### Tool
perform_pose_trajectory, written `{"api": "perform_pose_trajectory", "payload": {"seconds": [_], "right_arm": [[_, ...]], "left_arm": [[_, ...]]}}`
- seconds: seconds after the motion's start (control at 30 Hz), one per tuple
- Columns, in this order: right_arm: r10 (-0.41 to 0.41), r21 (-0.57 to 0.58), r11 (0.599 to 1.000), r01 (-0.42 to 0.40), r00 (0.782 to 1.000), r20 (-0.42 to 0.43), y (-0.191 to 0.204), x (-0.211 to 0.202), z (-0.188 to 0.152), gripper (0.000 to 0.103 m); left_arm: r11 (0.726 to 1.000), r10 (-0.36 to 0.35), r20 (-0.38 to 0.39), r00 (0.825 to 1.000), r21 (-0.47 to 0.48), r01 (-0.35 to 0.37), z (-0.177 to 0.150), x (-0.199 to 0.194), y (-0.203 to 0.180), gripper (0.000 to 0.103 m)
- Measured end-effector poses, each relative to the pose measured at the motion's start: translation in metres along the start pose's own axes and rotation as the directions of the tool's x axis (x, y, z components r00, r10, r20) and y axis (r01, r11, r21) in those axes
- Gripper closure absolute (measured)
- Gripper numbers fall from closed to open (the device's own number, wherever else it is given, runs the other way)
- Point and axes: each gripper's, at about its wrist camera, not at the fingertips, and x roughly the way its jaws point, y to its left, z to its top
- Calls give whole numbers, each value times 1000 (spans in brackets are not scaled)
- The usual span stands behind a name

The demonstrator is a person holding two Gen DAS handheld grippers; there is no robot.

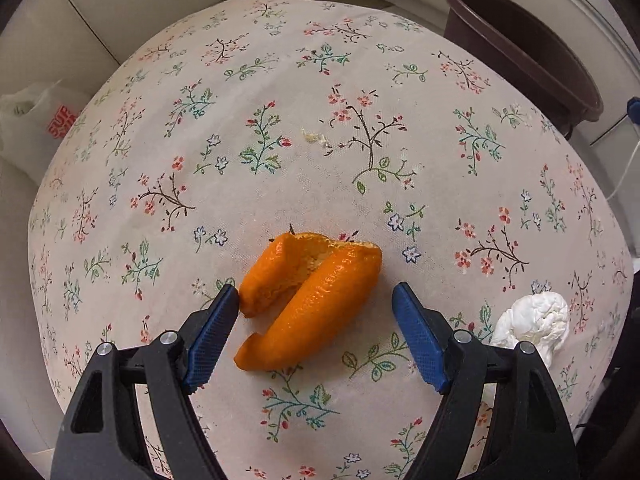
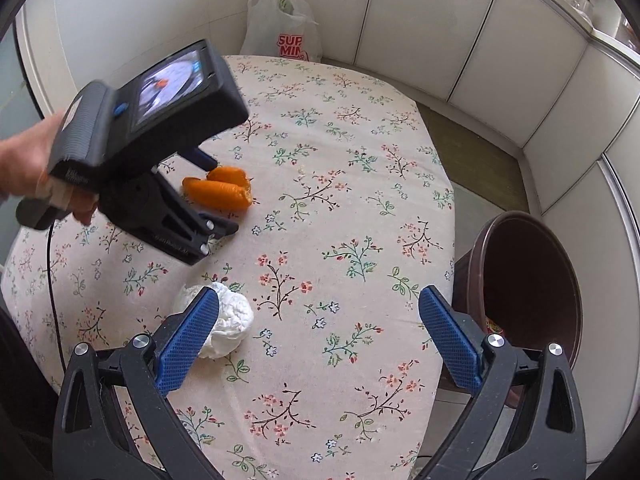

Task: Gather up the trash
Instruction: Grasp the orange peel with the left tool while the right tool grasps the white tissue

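A curled orange peel [image 1: 316, 308] lies on the flowered tablecloth [image 1: 360, 160]. My left gripper [image 1: 316, 292] points down over it, open, with the peel between the blue pads. The left pad's tip is right at the peel's edge; the right pad stands clear. In the right wrist view the same peel [image 2: 218, 192] shows under the left tool, which a hand [image 2: 28, 152] holds. My right gripper [image 2: 320, 292] is open above the cloth with nothing between its fingers. A crumpled white tissue [image 2: 232, 320] lies partly behind its left finger. A small pale scrap [image 1: 316, 138] lies farther out.
A dark brown bin [image 2: 532, 280] stands beside the table's right edge, also visible at the far right [image 1: 520, 48] in the left wrist view. A white plastic bag [image 2: 280, 24] sits in the far corner against the pale wall panels. The tissue [image 1: 536, 320] lies right of the left gripper.
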Motion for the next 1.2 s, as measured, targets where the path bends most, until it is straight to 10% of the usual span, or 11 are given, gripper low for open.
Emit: {"api": "perform_pose_trajectory", "payload": {"seconds": [0.2, 0.4, 0.8, 0.97, 1.2], "right_arm": [[16, 7, 1000, -15, 999, -28, 1, 9, 3, 7], [26, 31, 999, -24, 998, -55, 0, 14, 1, 7], [115, 104, 989, -105, 989, -94, 8, 19, -3, 7], [166, 95, 983, -154, 978, -127, 30, 26, -6, 7], [165, 48, 986, -159, 969, -182, 63, 46, -10, 7]], "left_arm": [[994, -43, 16, 999, -105, 44, -4, 3, 24, 28], [964, 8, 100, 995, -265, 19, -29, -8, 35, 59], [826, 79, 180, 981, -562, 36, -106, -53, 44, 81], [767, 94, 338, 936, -625, 148, -135, -114, 29, 81], [750, 136, 466, 874, -625, 217, -150, -156, 17, 81]]}}
